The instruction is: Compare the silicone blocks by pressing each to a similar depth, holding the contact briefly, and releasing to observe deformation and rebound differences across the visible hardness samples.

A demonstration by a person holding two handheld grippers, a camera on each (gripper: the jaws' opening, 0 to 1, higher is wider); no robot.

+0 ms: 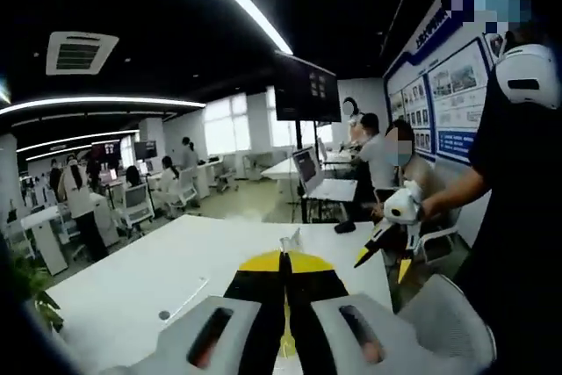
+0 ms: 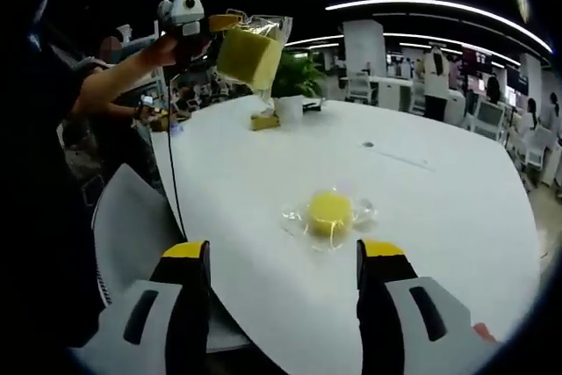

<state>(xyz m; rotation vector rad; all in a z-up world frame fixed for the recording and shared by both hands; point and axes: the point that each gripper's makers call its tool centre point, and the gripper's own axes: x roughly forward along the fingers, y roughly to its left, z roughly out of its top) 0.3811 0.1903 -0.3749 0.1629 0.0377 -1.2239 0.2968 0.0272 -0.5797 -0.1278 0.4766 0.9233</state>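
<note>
Left gripper view: the left gripper has its jaws closed together on a clear bag above the white table. The right gripper hangs at right.

Right gripper view: the right gripper stands wide open, holding nothing. A round yellow silicone block in clear wrap lies on the table just beyond. At far left, the left gripper holds up a bagged yellow cube block.

We saw a smooth, matt white table. On it lay a dull yellow silicone block in glossy clear plastic wrap. The left claw gripped another block, likewise wrapped in shiny film.
</note>
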